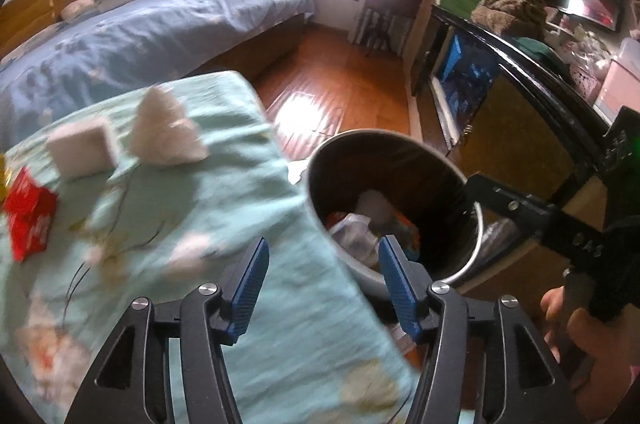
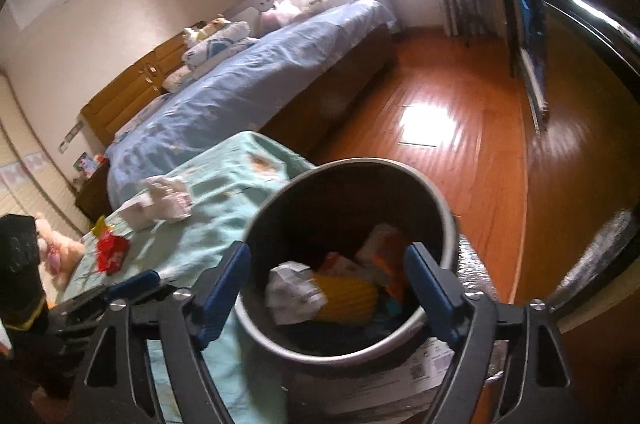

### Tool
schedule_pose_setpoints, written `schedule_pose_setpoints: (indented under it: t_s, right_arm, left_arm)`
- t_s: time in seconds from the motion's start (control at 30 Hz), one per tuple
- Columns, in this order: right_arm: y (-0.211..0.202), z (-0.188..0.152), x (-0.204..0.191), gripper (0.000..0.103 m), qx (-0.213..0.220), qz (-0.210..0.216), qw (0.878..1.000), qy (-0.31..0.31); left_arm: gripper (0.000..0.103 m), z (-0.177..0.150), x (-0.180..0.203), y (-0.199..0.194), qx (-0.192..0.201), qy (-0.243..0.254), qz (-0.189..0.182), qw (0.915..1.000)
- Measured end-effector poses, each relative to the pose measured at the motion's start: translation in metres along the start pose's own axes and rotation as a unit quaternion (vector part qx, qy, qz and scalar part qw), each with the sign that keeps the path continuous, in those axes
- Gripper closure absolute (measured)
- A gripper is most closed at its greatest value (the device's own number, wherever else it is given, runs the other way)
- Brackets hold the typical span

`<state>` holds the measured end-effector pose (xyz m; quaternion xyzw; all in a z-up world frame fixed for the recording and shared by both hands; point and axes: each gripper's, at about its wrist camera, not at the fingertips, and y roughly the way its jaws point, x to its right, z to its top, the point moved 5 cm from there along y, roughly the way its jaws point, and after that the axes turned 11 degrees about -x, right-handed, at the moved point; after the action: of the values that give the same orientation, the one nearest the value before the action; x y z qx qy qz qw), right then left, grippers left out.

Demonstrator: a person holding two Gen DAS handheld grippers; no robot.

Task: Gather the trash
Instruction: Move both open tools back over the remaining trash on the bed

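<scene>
A round metal trash bin (image 1: pixel 460 264) stands beside a table covered with a mint floral cloth (image 1: pixel 200 208); in the right wrist view the bin (image 2: pixel 448 224) holds crumpled paper, a yellow ribbed piece and orange wrappers. On the cloth lie a white block (image 1: pixel 82 148), a crumpled white tissue (image 1: pixel 166 128) and a red wrapper (image 1: pixel 28 212). The tissue (image 2: pixel 168 198) and red wrapper (image 2: pixel 112 250) also show in the right wrist view. My left gripper (image 1: pixel 322 278) is open and empty over the table edge. My right gripper (image 2: pixel 328 288) is open and empty above the bin.
A bed with a blue cover (image 1: pixel 140 24) lies behind the table. The wooden floor (image 1: pixel 328 80) runs to a dark cabinet (image 1: pixel 500 96) on the right. A plush toy (image 2: pixel 56 248) sits at the left. Printed paper (image 2: pixel 424 364) lies under the bin.
</scene>
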<state>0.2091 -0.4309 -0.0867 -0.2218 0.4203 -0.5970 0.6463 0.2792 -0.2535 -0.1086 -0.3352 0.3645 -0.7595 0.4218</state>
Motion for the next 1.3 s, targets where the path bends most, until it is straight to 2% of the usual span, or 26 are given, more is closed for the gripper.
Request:
schedule_pose_setpoints:
  t_s: [0.17, 0.5, 0.8, 1.03, 1.3]
  right_arm:
    - [0.001, -0.008, -0.039, 0.011, -0.007, 0.036, 0.999, -0.027]
    - [0.016, -0.026, -0.102, 0.01, -0.028, 0.077, 0.995, -0.063]
    - [0.037, -0.046, -0.151, 0.01, -0.047, 0.082, 0.99, -0.106]
    - [0.053, -0.052, -0.177, 0.01, -0.057, 0.08, 0.986, -0.137]
    - [0.071, -0.042, -0.19, 0.01, -0.062, 0.075, 0.984, -0.148]
  left_arm:
    - [0.04, -0.023, -0.027, -0.021, 0.008, -0.029, 0.014, 0.9995]
    - [0.034, -0.061, -0.072, -0.064, 0.028, -0.082, 0.041, 0.9954]
    - [0.031, -0.087, -0.112, -0.093, 0.046, -0.136, 0.07, 0.9872]
    - [0.03, -0.092, -0.138, -0.099, 0.049, -0.166, 0.084, 0.9813]
    - [0.028, -0.089, -0.161, -0.1, 0.048, -0.185, 0.094, 0.977]
